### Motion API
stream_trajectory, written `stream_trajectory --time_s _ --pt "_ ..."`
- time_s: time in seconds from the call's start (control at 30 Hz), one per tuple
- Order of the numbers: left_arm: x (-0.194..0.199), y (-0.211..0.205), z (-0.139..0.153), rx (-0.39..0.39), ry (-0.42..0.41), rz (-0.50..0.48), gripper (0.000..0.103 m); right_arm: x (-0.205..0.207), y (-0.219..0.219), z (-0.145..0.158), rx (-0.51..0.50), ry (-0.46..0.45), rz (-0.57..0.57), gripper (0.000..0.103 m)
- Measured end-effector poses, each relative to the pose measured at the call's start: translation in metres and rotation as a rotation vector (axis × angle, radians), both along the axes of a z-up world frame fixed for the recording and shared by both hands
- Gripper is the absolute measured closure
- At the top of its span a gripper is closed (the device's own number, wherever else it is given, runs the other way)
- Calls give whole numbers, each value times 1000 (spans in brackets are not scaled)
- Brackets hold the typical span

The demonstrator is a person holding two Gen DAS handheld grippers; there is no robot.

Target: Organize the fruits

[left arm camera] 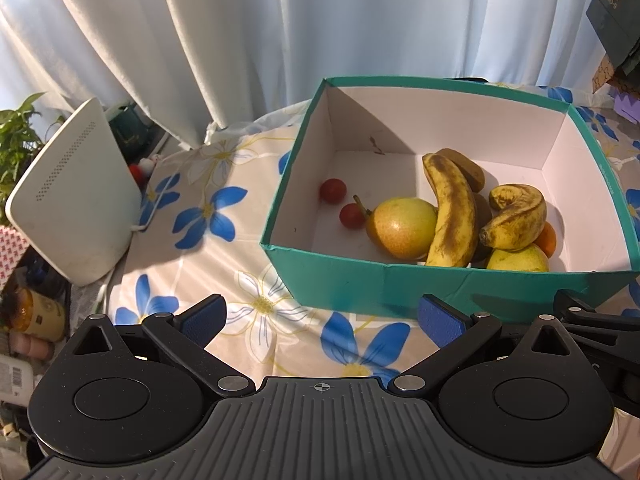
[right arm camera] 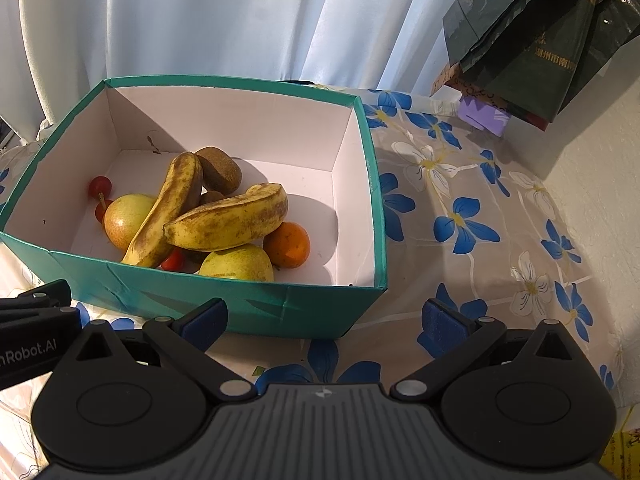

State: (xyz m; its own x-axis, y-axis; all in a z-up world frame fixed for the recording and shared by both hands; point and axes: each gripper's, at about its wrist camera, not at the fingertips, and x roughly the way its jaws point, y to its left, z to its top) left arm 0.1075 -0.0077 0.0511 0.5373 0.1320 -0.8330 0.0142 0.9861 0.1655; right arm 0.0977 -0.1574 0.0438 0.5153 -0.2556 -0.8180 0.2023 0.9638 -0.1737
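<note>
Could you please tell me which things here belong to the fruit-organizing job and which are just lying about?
Belongs to the job: teal box, bananas, pears, orange, kiwi, cherry tomatoes, left gripper and right gripper, both open.

Just lying about: white device, dark bags, plant.

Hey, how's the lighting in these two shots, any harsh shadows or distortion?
Left wrist view: low warm sun streaks the floral tablecloth, and the teal box throws a sharp diagonal shadow on its inner wall. Right wrist view: the bananas are brightly sunlit, and fisheye bends the curtain edges.
</note>
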Motion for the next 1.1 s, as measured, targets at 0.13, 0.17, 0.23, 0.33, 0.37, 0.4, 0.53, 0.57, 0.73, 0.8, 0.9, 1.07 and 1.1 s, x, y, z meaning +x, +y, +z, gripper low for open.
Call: stream_trajectory --time_s 0.13,0.17,0.23,0.33,0.37,0.4,0.53,0.57,0.73,0.8,0.9,1.07,1.1 --pt "0 0 0 2 -1 1 0 0 1 0 0 0 1 0" --pt "0 0 0 4 -2 0 0 0 1 0 0 1 1 0" --pt "-1 0 0 6 -3 1 0 0 1 0 0 1 4 0" --pt "-1 0 0 6 -2 1 0 0 1 0 -1 1 5 0" --pt "-1 0 0 6 -2 0 0 0 1 0 -1 0 7 0" --pt "-1 1 1 6 -2 0 0 0 1 0 -1 1 6 0" --pt "-1 1 1 7 -4 0 0 -1 1 0 -2 -2 11 0" --pt "-1 0 1 6 -4 0 0 -1 2 0 -1 -2 11 0" --pt "-1 1 1 4 -2 -1 0 -2 -1 0 2 -4 16 0" --pt "-1 1 2 2 0 -2 0 -1 -1 0 0 -4 16 0" --pt "-1 1 1 4 -1 -2 0 -2 -1 0 0 -3 18 0" --pt "-1 1 1 4 2 0 0 -1 -1 0 -2 -1 19 0" --pt "-1 1 1 4 2 0 0 -1 -1 0 -2 -2 19 0"
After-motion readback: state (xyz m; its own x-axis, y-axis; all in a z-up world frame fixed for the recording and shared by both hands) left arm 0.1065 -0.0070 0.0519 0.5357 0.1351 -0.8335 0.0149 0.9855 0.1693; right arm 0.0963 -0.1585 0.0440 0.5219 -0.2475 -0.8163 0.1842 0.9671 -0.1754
